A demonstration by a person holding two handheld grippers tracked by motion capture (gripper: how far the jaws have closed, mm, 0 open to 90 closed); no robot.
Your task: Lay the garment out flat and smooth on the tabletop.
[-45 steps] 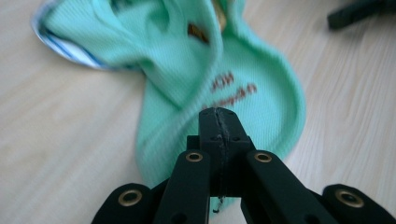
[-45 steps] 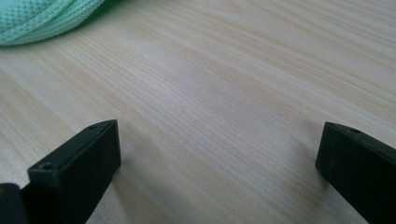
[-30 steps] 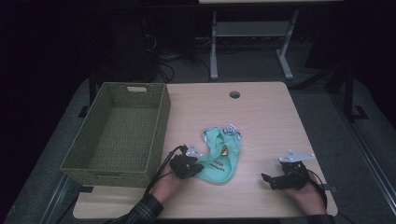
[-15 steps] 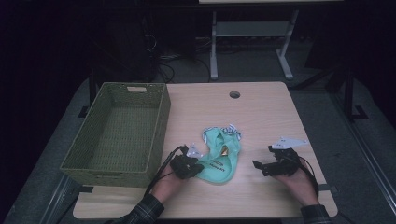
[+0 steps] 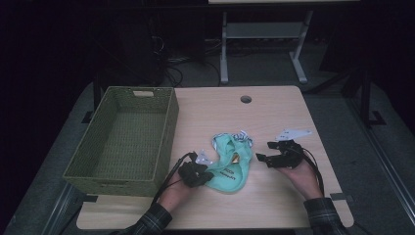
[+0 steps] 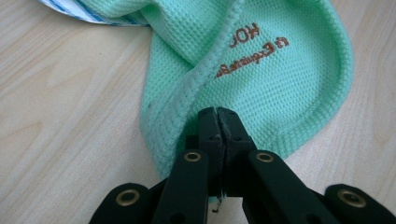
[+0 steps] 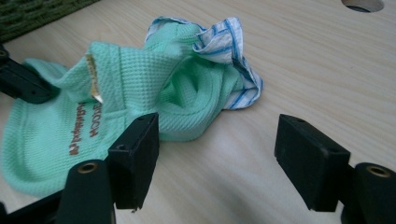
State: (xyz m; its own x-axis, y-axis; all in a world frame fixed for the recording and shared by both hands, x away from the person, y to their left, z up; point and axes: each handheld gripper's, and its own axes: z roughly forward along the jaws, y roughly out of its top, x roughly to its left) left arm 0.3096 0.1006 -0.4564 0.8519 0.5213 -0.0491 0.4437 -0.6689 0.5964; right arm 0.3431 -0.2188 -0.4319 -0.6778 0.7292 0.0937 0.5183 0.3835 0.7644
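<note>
— Starting at the left, what is the green basket placed there for?

— It is set on the table's left side with nothing in it, its long side close to the cloth. It is most likely meant to receive the cloth once that has been gathered or folded.

— And the left gripper?

— An edge of the mint-green cloth is pinched by it. In the left gripper view the jaws are seen pressed together on the thick hem, at the near left end of the cloth. That corner is probably held so the fabric cannot slide when the other side is worked.

— Where is the cloth lying?

— It is crumpled on the table near the middle, just right of the basket, with a blue-striped lining turned up at the far end and brown lettering showing.

— And the right gripper?

— Nothing is held by it. Its jaws have just been closing partway, yet they are kept apart over bare wood, just right of the cloth. A second hold on the free edge seems to be prepared.
</note>
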